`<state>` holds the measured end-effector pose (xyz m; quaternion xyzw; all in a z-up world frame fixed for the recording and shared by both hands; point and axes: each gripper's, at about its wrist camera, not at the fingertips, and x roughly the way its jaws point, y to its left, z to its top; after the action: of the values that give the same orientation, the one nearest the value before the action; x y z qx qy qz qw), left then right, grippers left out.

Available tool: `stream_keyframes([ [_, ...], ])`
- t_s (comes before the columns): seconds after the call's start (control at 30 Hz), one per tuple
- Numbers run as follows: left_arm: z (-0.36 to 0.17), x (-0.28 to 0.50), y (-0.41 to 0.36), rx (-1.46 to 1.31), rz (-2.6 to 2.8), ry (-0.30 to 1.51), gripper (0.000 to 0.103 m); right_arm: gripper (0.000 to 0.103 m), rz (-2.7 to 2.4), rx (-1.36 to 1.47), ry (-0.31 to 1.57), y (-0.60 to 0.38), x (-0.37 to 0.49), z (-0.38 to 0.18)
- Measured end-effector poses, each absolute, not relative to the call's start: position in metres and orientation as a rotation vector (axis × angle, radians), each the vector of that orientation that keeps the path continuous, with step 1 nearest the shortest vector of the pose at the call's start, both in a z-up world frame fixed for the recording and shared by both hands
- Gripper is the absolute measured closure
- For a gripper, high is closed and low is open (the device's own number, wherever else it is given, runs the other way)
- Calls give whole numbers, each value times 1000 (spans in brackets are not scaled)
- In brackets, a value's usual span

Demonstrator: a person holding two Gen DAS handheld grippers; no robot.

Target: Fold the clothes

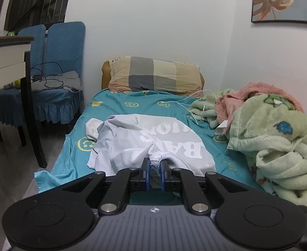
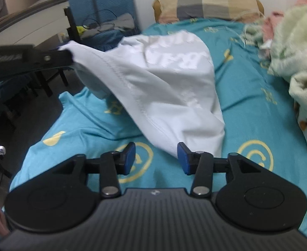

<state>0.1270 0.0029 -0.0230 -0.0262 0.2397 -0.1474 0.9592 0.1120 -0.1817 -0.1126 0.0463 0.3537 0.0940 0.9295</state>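
Two tongs work on one white T-shirt (image 2: 174, 79). The right tongs (image 2: 156, 159) are spread wide over the teal sheet (image 2: 258, 108), with a low corner of the shirt hanging between the blue pads (image 2: 129, 159) but not pinched. The left tongs (image 1: 154, 170) are pressed together on a bunched edge of the shirt and hold it up; the rest droops down onto the bed. Beside the shirt lies one heap of green blanket (image 1: 279, 146) with a pink one (image 1: 258, 92) on it, and a white cable (image 1: 195, 96) runs across the sheet. Farther back sits one checked pillow (image 1: 155, 75). Off the bed stand two blue chairs (image 1: 63, 48) with grey cloth and a black cord on the seat.
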Motion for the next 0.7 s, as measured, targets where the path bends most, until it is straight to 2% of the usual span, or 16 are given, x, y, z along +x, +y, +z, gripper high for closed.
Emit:
stream_keyframes([
  [0.2,-23,130,5,-79,-284,482,92,54,52,-24,740,-153,141,-131],
  [0.43,-32,133,0,-80,-269,509,92,54,-239,132,691,-202,133,-122],
  [0.6,-48,132,-17,-5,-269,538,92,54,-324,382,736,-244,123,-125],
  [0.63,-52,132,-20,12,-269,545,92,56,-319,414,740,-248,123,-126],
  [0.7,-61,132,-26,45,-269,560,92,72,-292,454,733,-251,124,-126],
])
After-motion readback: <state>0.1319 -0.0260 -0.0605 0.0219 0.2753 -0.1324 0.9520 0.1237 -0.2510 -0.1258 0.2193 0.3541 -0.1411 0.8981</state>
